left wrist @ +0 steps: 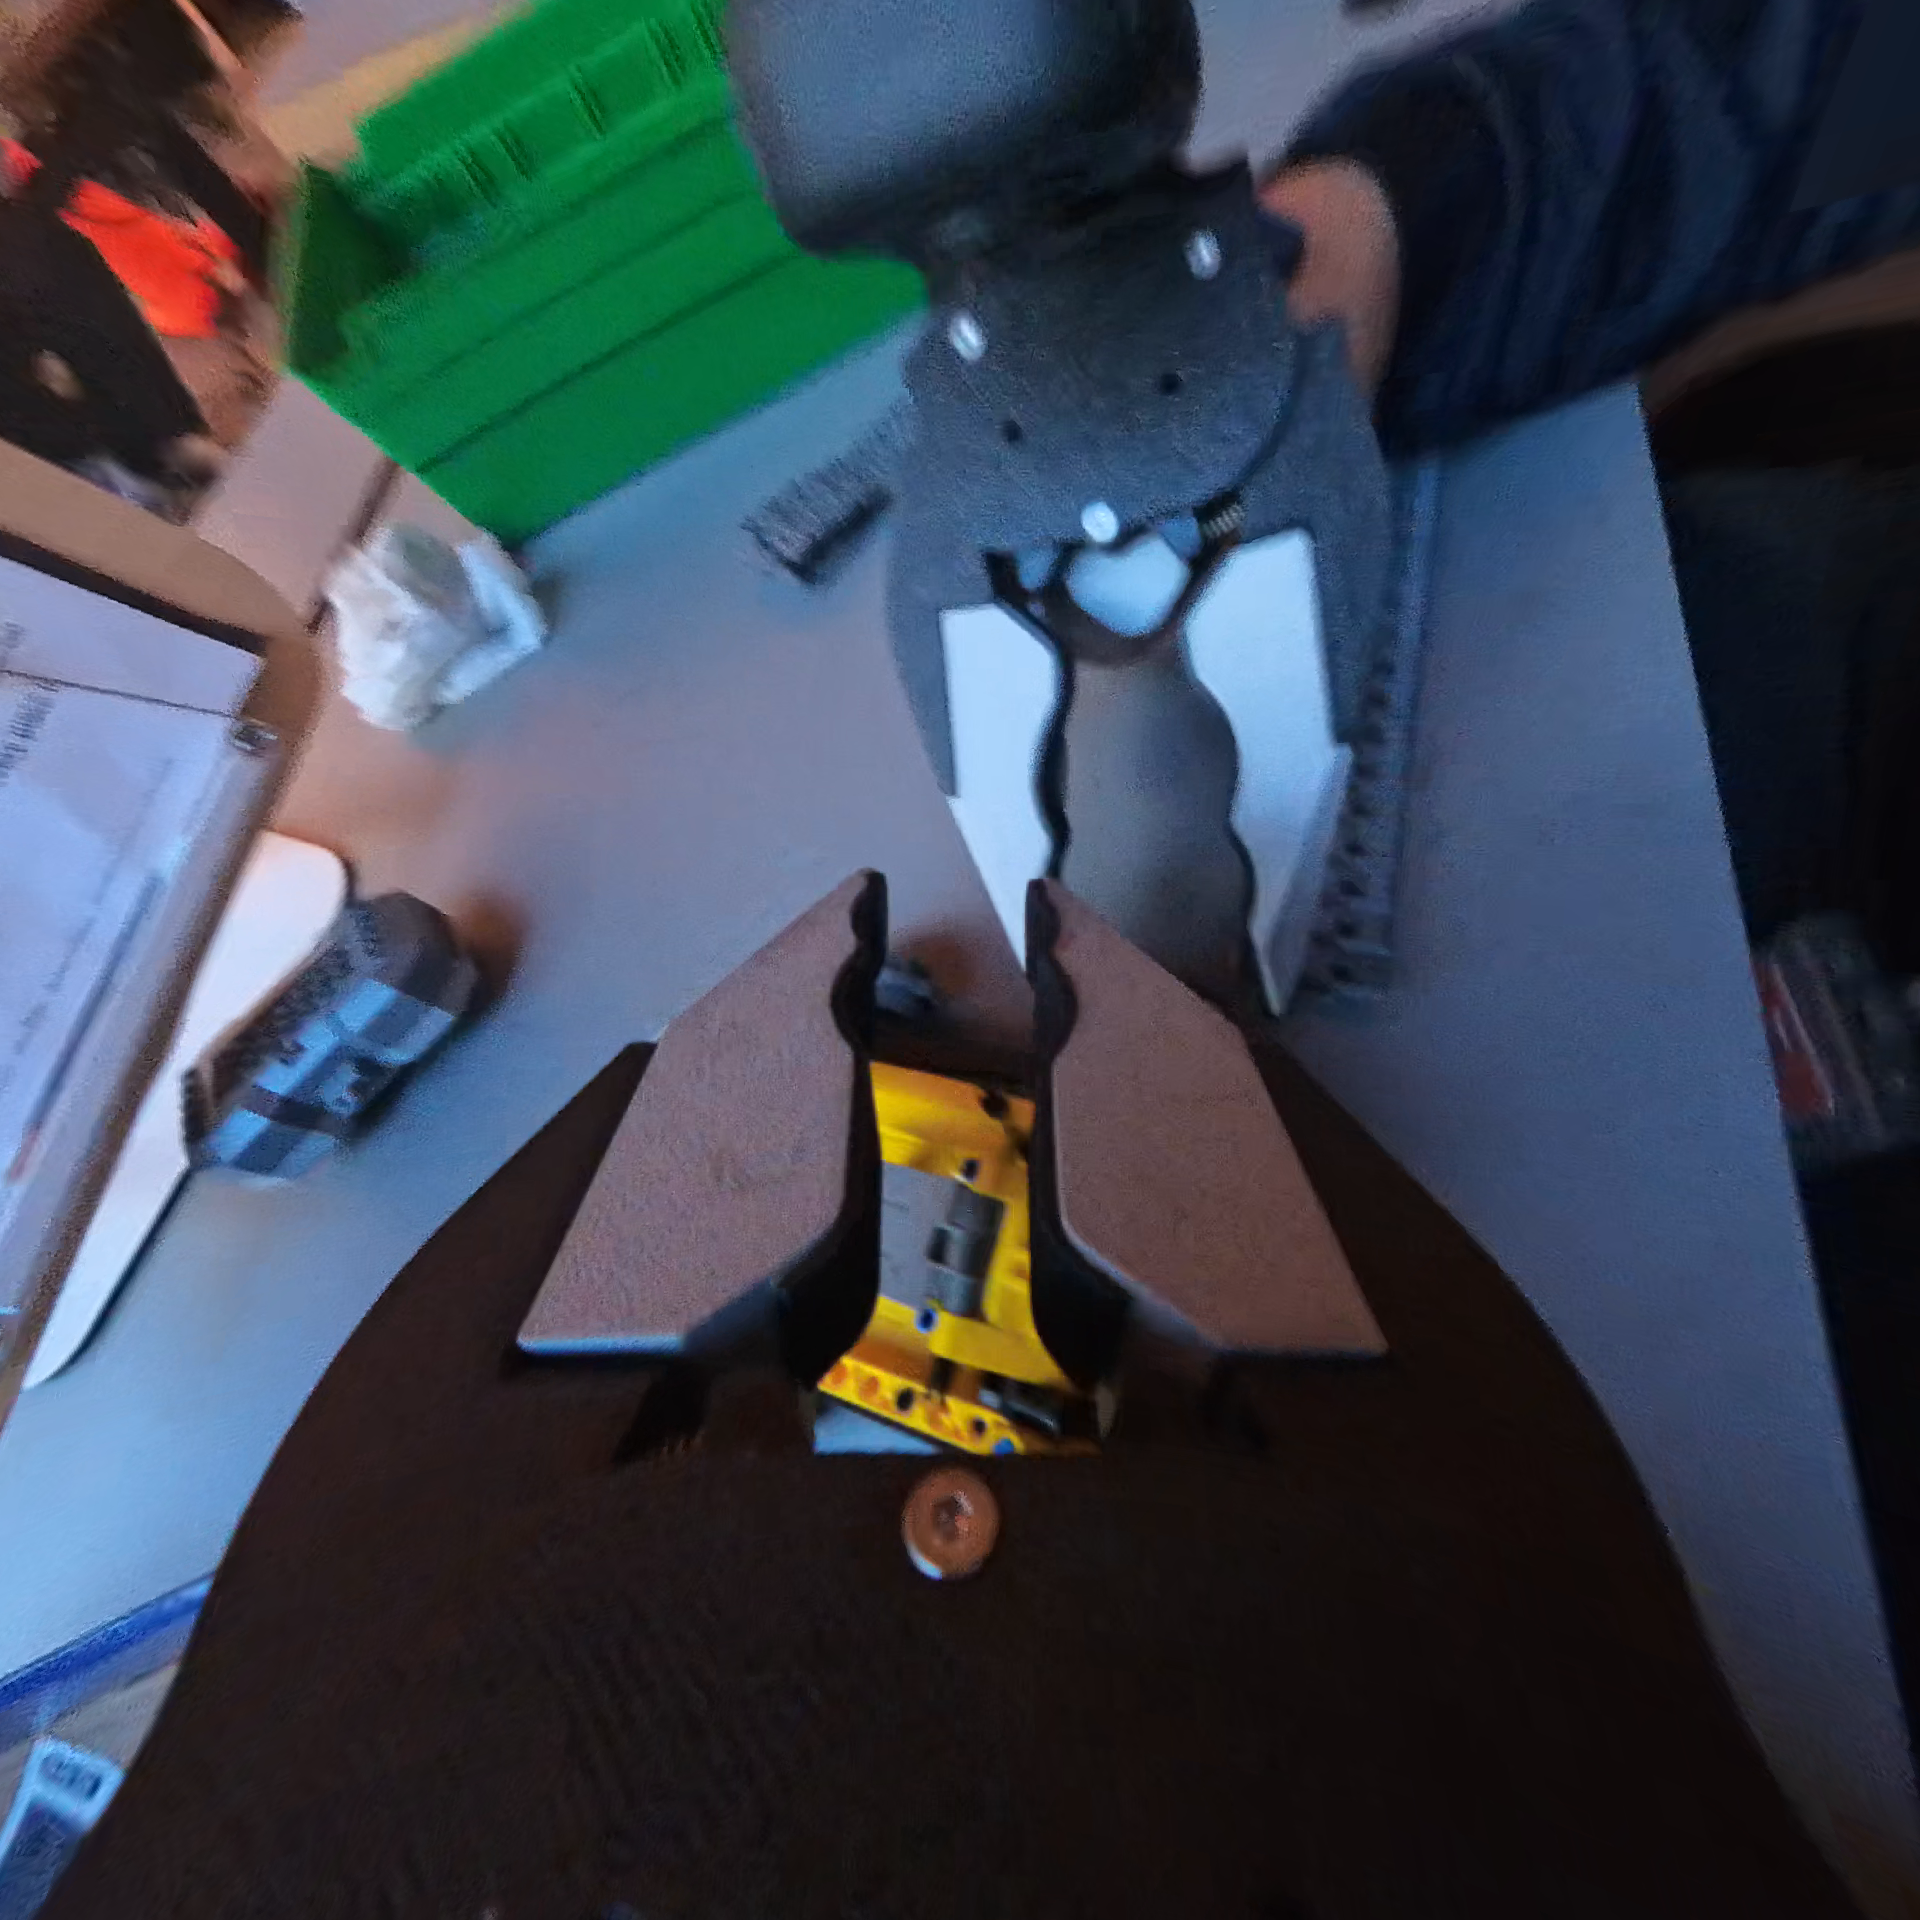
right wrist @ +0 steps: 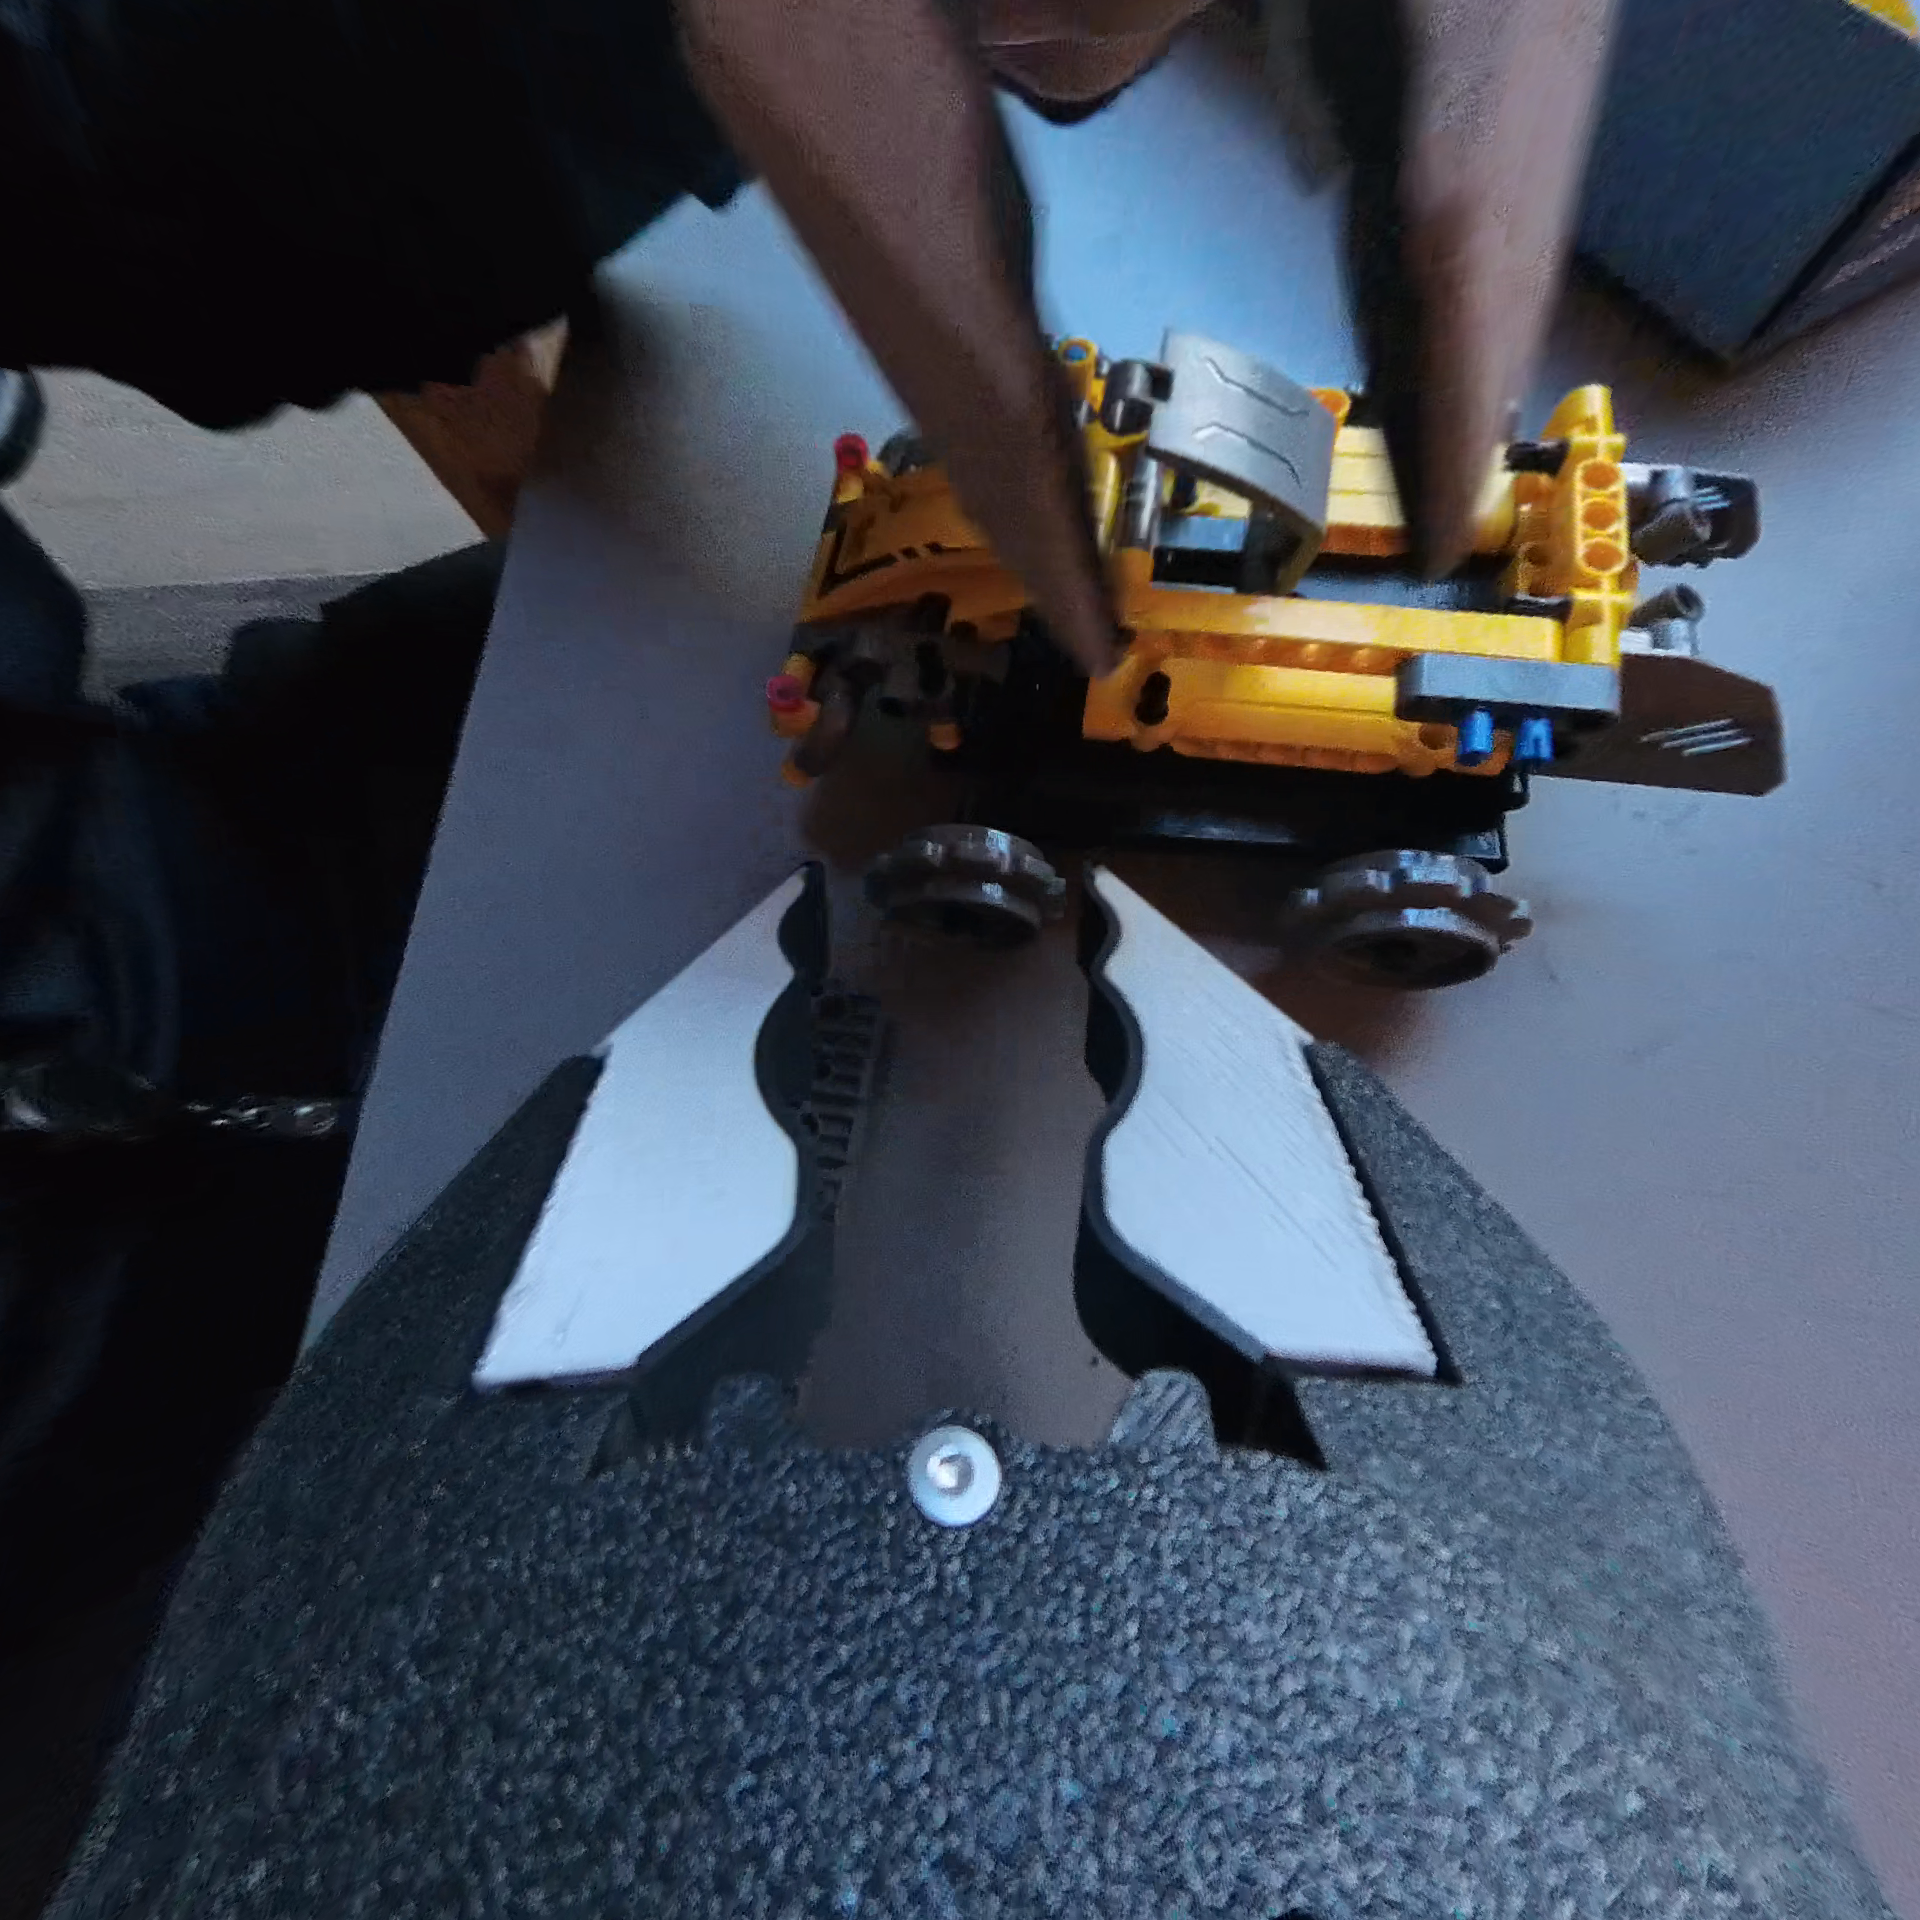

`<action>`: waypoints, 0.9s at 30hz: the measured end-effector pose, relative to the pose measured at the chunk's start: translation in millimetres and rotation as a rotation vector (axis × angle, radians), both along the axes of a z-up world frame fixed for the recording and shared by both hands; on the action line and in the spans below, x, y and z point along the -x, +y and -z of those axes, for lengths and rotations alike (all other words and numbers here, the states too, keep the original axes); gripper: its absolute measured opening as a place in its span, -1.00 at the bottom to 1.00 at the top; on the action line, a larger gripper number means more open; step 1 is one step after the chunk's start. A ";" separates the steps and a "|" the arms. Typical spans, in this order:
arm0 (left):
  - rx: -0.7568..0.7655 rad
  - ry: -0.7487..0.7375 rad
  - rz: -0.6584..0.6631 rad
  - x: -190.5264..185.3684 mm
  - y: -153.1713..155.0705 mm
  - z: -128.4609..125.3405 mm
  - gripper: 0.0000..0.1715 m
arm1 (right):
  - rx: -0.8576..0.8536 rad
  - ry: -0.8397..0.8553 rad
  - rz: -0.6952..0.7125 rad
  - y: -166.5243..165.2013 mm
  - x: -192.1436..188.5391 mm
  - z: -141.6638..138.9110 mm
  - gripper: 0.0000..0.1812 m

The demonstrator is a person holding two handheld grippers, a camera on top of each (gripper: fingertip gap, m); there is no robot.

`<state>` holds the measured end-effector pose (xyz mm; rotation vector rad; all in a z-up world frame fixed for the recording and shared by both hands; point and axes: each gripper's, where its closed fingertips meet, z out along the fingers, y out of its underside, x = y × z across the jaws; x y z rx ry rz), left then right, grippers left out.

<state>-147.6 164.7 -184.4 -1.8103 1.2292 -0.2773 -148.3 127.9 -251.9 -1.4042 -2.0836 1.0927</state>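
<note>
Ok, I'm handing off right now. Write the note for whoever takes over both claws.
Left claw: closed around the cab section of the yellow toy bulldozer, which stands on the grey table.
Right claw: open and empty, low over the table, tips at the sprocket wheel farther from the blade.
A loose black track strip lies on the table between the right claw's fingers.
Both near-side sprocket wheels are bare, with no track on them.

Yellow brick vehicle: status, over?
Left gripper clamped on yellow brick vehicle. Right gripper open, empty, beside dark wheel. Black track strip between right fingers.
</note>
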 end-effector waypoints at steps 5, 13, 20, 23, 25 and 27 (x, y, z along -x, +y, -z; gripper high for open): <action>0.139 0.287 -0.013 6.0 -20.1 42.2 -0.65 | -0.024 -0.008 0.044 -0.3 6.1 10.0 -0.55; 0.103 0.701 0.022 0.1 -35.3 75.1 -0.67 | 0.111 -0.045 0.077 3.2 -1.7 5.9 -0.57; -0.003 0.767 -0.036 -6.8 -16.9 75.4 -0.75 | 0.178 -0.082 0.070 5.0 -14.1 5.5 -0.57; -0.183 0.830 -0.087 -9.0 -6.9 62.9 -0.75 | 0.325 -0.066 0.115 13.6 -14.4 -6.2 -0.57; -0.273 0.815 -0.148 -12.1 -3.3 55.6 -0.77 | 0.397 -0.056 0.117 17.1 -16.6 -14.1 -0.57; -0.379 0.810 -0.183 -12.8 0.0 49.1 -0.77 | 0.438 -0.036 0.127 19.7 -16.6 -20.0 -0.57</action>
